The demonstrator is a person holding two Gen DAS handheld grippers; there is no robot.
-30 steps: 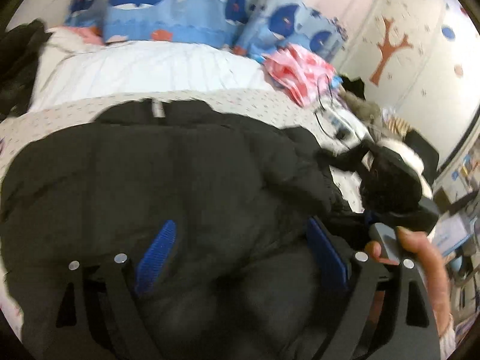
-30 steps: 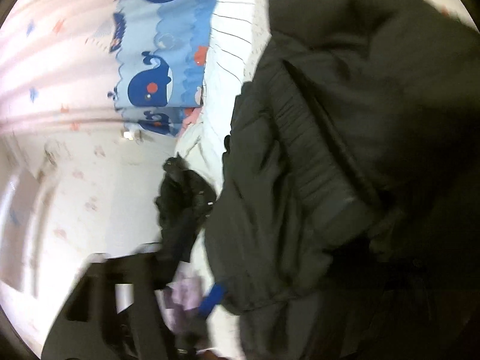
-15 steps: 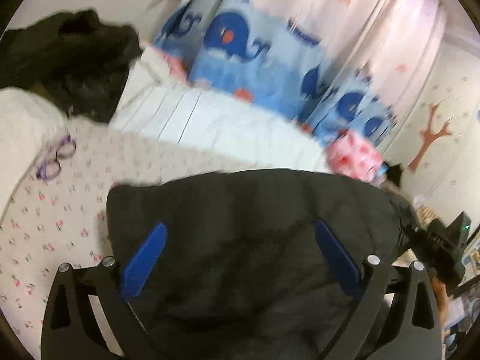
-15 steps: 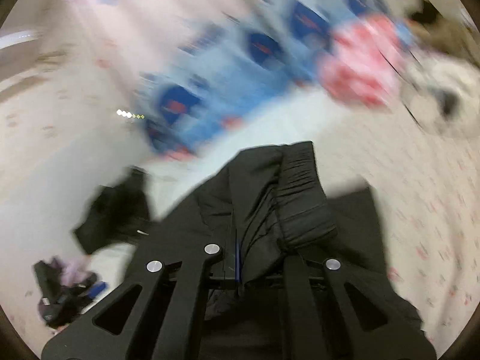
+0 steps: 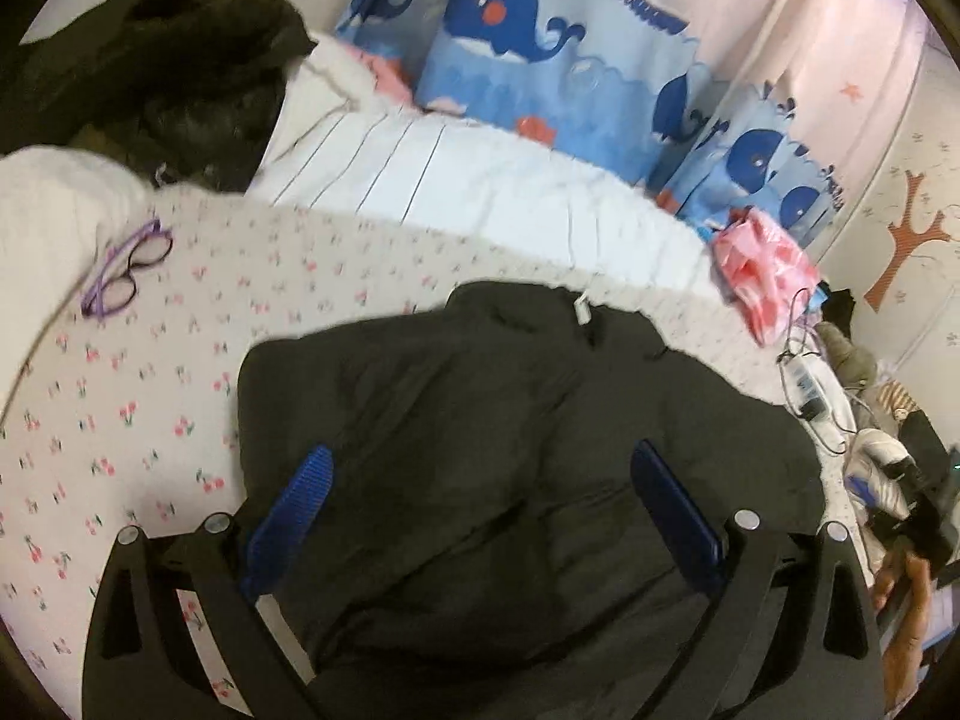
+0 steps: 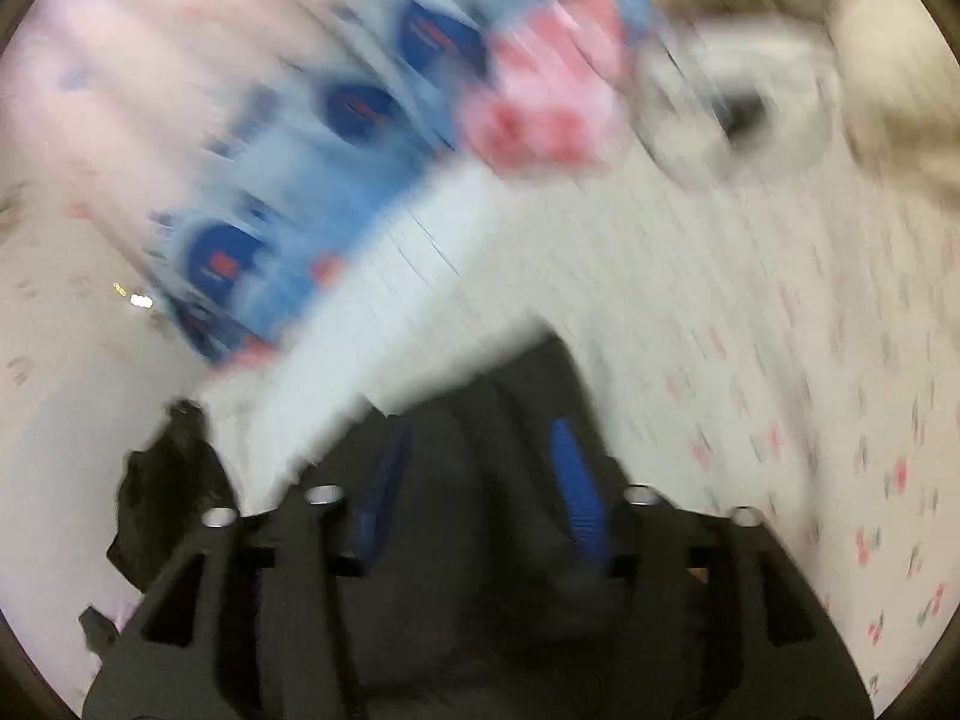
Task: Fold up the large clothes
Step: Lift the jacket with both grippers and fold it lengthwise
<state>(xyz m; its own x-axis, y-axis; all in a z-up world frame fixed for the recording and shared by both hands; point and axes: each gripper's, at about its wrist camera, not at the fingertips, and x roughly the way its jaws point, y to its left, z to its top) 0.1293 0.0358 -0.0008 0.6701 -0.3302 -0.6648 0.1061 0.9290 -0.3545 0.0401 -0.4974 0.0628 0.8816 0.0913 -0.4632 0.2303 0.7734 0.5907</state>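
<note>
A large black puffer jacket (image 5: 510, 432) lies folded on the cherry-print bed sheet (image 5: 180, 360), collar toward the pillows. My left gripper (image 5: 480, 480) is open above its near part, with the blue pads wide apart and nothing between them. The right wrist view is blurred by motion. There my right gripper (image 6: 480, 462) has its blue pads apart over black jacket fabric (image 6: 480, 540); I cannot tell whether any fabric is caught between them.
Purple glasses (image 5: 126, 270) lie on the sheet at the left. Another black garment (image 5: 174, 78) is piled at the back left. White bedding (image 5: 480, 180), whale-print pillows (image 5: 540, 60), a pink cloth (image 5: 762, 264) and a charger cable (image 5: 804, 384) lie behind and right.
The right gripper's jaws, shut on jacket fabric half a second ago, now stand apart, and its view swings fast. The left gripper has pulled back slightly and stays open.
</note>
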